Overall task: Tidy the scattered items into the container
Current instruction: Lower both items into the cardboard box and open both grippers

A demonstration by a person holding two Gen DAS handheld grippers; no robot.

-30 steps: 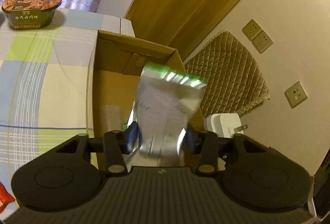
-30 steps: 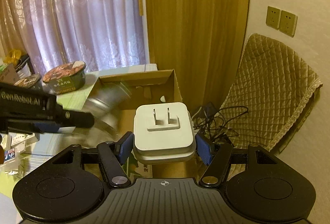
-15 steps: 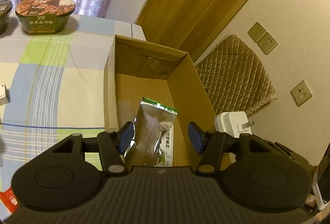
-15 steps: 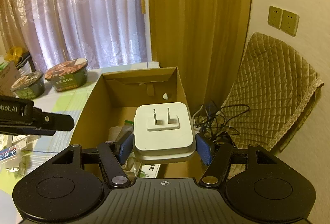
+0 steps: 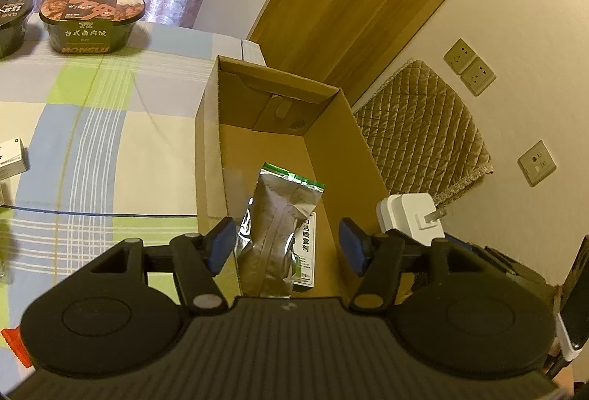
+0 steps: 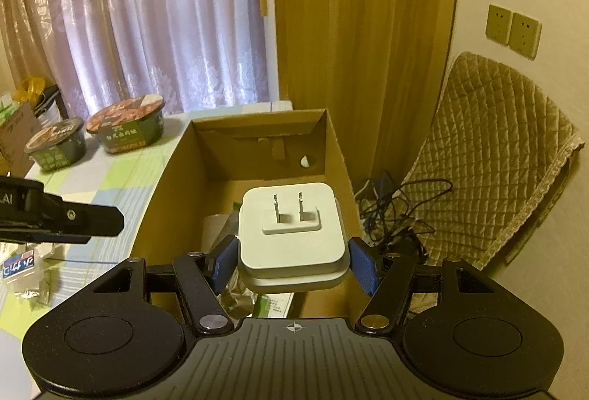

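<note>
Right gripper (image 6: 292, 262) clamps charger (image 6: 291, 234) above box (image 6: 333, 142); lower inside before release. Left gripper (image 5: 287, 245) spread wide, empty; pouch (image 5: 276, 216) lies in box.

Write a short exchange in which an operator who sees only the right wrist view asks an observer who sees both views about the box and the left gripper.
Operator: The white charger in my right gripper hides the floor of the cardboard box. What lies there?
Observer: A silver pouch lies inside, partly over a white-and-green carton.
Operator: Is the left gripper holding anything?
Observer: No. Its jaws stand open above the pouch.
</note>
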